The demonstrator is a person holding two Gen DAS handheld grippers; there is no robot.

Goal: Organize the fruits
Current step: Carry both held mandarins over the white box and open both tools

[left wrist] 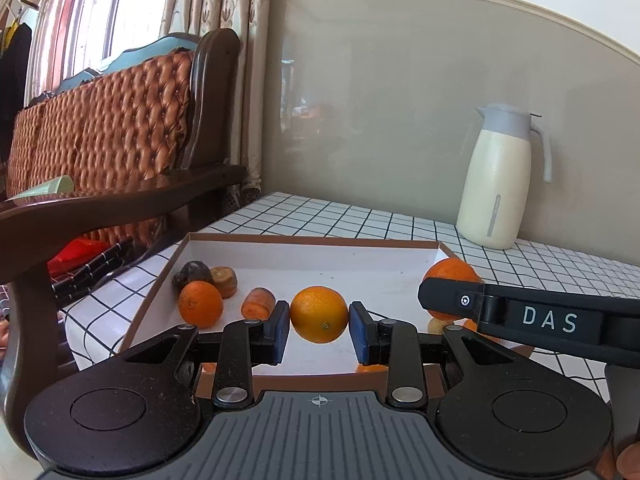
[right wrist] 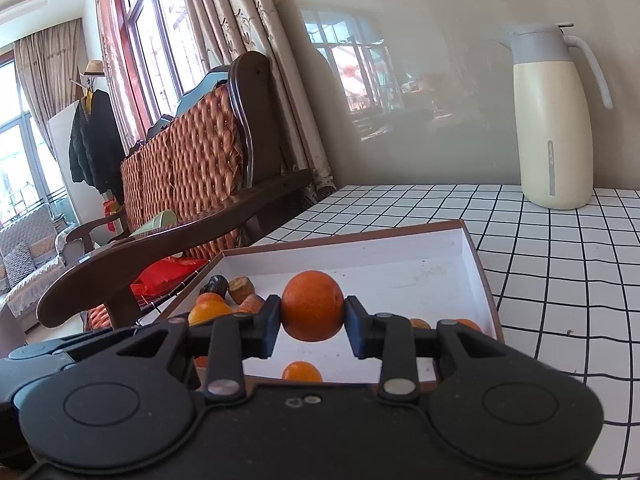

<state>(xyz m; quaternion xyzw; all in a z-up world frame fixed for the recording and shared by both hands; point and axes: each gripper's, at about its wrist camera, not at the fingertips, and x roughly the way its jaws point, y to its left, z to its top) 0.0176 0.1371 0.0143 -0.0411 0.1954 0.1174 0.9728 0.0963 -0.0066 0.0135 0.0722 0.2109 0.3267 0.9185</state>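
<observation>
I hold both grippers angled slightly downward over a shallow white tray [left wrist: 280, 258] on the checked tabletop [left wrist: 540, 264]. My left gripper [left wrist: 319, 326] pinches a bright orange [left wrist: 319, 314] between its blue pads, the fruit lifted clear of the tray floor, its stem dimple facing the camera. My right gripper [right wrist: 312, 320] clamps a second, deeper-coloured orange [right wrist: 312, 306] the same way, above the tray's near half. In the far-left corner of the tray lie another orange [left wrist: 200, 304], a carrot piece [left wrist: 258, 303], a dark lump [left wrist: 193, 274] and a brown chunk [left wrist: 225, 280], clustered together. A cream thermos jug [left wrist: 498, 180] stands beyond, near the wall.
</observation>
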